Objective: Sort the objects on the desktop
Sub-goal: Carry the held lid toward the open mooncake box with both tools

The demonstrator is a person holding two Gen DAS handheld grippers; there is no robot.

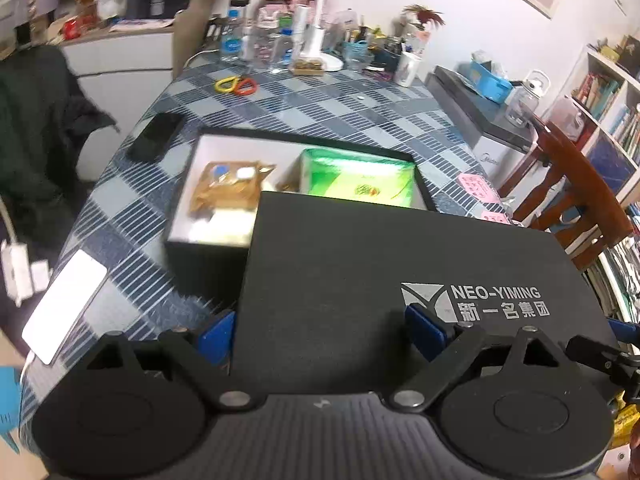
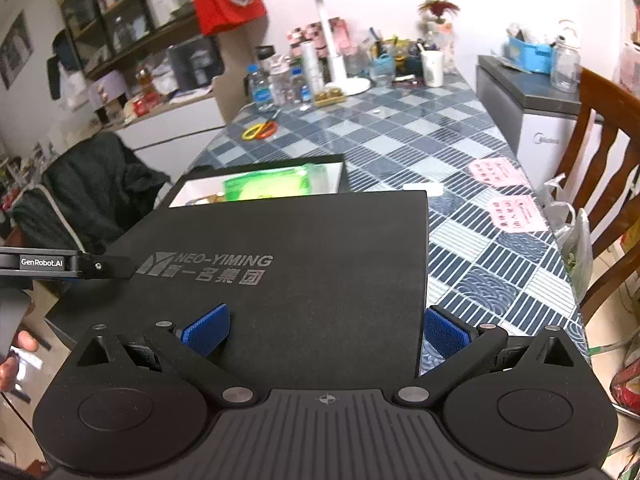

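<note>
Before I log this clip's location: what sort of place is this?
Most likely a home dining room doubling as a workspace: a checked-cloth table cluttered with bottles, a wooden dining chair, and bookshelves.

A matte black lid point(image 2: 280, 264) with silver lettering fills the centre. At upper centre, a black box point(image 1: 192, 248) with a white interior holds a bright green packet point(image 1: 360, 180). Tablecloth point(image 2: 440, 128) behind: blue-and-grey checks with stripes.

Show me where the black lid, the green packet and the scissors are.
lid point(image 1: 360, 272), left wrist view, bare top face above the logo
green packet point(image 1: 360, 182), left wrist view, middle of its top
scissors point(image 2: 260, 130), right wrist view, the yellow and orange handles
</note>
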